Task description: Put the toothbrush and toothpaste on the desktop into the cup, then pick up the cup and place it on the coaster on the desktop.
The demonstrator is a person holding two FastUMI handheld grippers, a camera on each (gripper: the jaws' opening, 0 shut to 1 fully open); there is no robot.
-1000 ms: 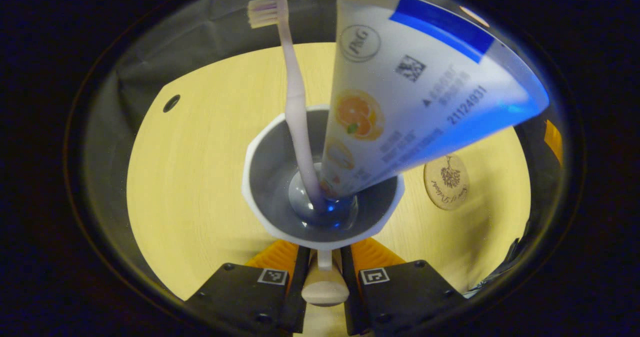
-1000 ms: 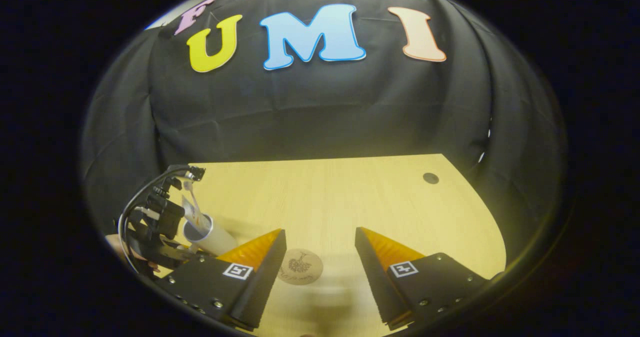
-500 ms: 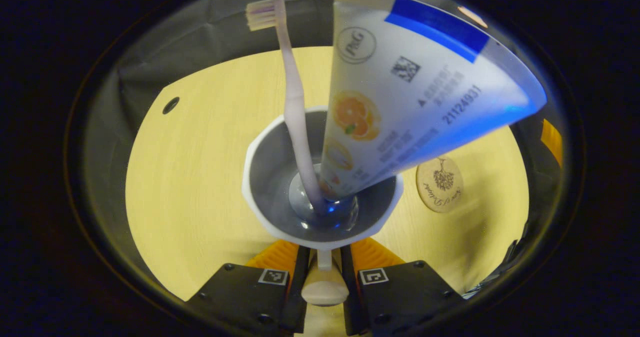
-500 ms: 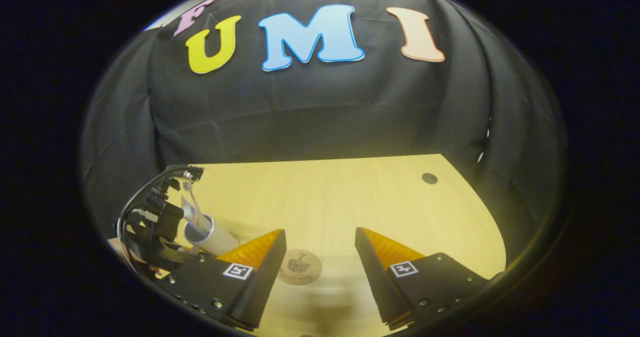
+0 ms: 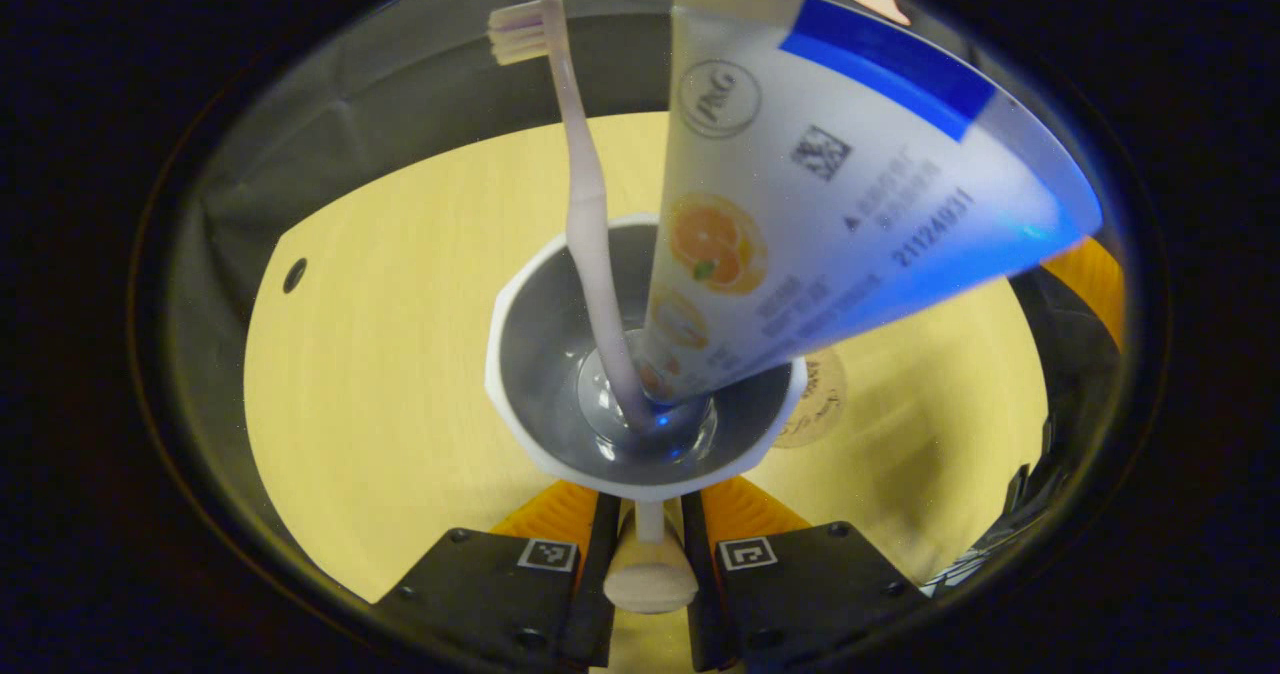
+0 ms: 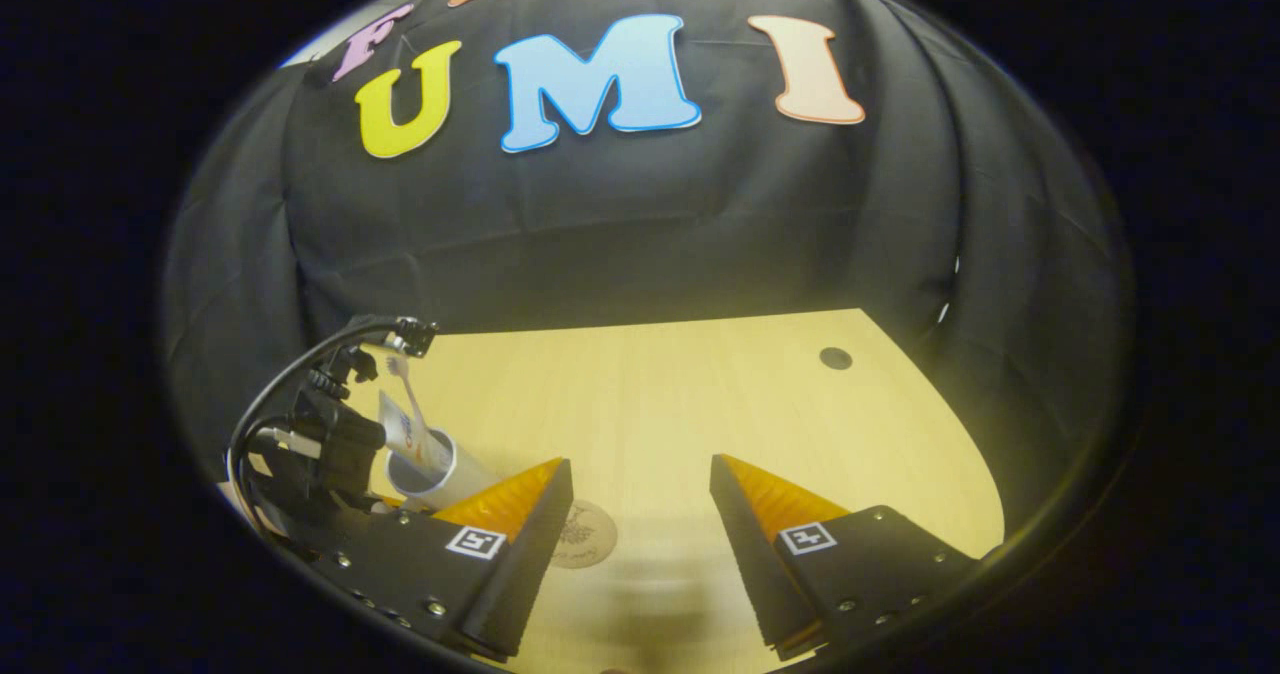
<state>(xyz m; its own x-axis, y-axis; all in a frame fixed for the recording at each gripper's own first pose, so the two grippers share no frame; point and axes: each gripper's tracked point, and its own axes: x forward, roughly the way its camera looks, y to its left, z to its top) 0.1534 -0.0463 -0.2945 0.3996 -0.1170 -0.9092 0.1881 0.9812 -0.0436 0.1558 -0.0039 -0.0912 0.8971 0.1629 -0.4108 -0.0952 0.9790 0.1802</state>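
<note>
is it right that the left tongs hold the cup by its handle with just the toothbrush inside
Not quite: the cup holds both the toothbrush and the toothpaste, as the left gripper view shows. The left tongs do grip its handle.

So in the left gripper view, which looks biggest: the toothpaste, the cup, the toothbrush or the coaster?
1. toothpaste, though it's nearest the camera
2. cup
3. toothbrush, long but thin
4. coaster, partly hidden behind the cup

The toothpaste [image 5: 820,204] tube bears a "P&G" roundel and the number "21124931".
</note>
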